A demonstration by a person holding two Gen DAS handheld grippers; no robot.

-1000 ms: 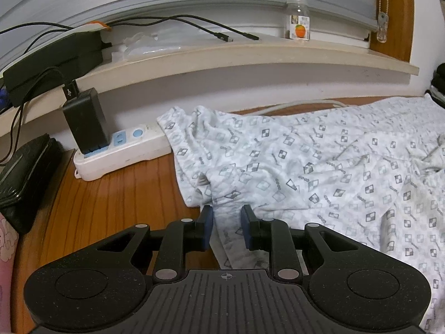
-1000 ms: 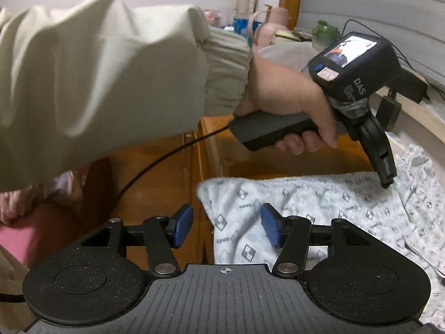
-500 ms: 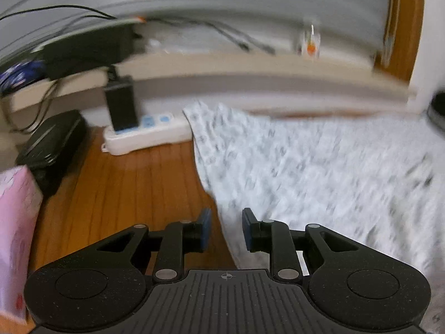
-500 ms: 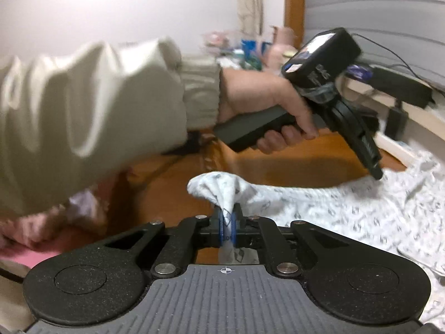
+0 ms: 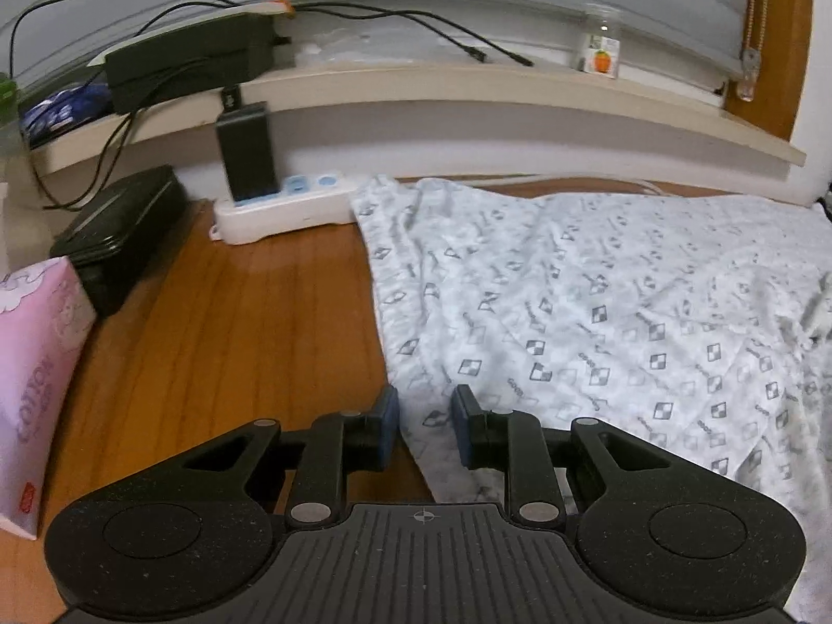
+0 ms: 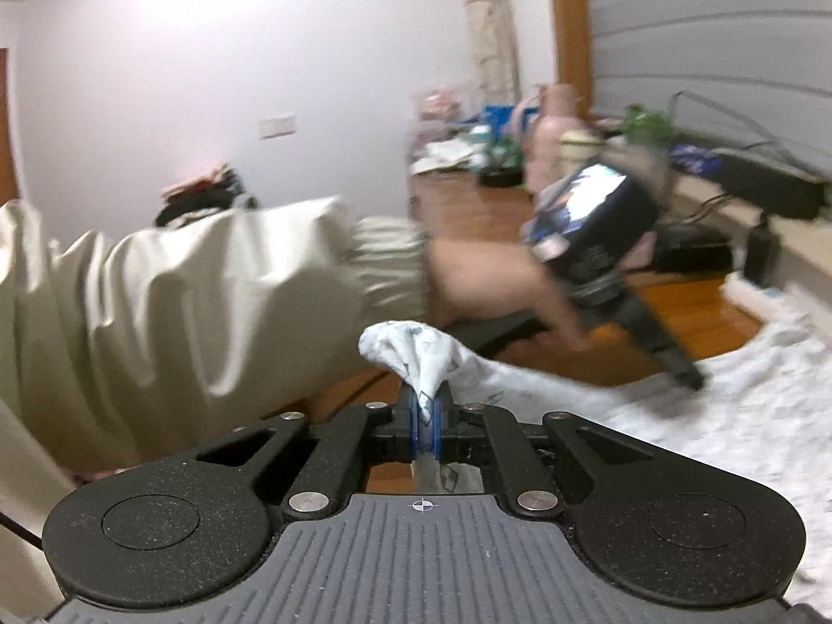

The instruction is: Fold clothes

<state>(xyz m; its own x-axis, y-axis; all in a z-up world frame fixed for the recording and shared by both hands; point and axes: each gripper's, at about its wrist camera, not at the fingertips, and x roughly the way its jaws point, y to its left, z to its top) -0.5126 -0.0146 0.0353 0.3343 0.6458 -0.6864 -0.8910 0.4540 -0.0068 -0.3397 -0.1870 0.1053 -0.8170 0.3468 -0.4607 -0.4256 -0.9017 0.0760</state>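
Note:
A white garment [image 5: 598,301] with a grey check print lies spread on the wooden table [image 5: 234,338]. My left gripper [image 5: 425,416] hovers over its left edge, jaws a little apart, and the pads do not press the cloth. My right gripper [image 6: 425,416] is shut on a bunched corner of the garment [image 6: 411,348] and holds it off the table. In the right wrist view, the left gripper [image 6: 686,372] shows blurred with its tips at the cloth, held by a hand [image 6: 483,281] in a cream sleeve [image 6: 182,301].
At the back left of the table are a white power strip [image 5: 281,205] with a black charger [image 5: 245,151], a black case [image 5: 119,229] and a pink tissue pack [image 5: 31,364]. Above runs a shelf [image 5: 468,83] with cables and a small jar [image 5: 600,49].
My right gripper closed on the garment's corner and lifted it. My left gripper drew back along the cloth's edge, so the pink tissue pack came into view; its jaws kept their gap.

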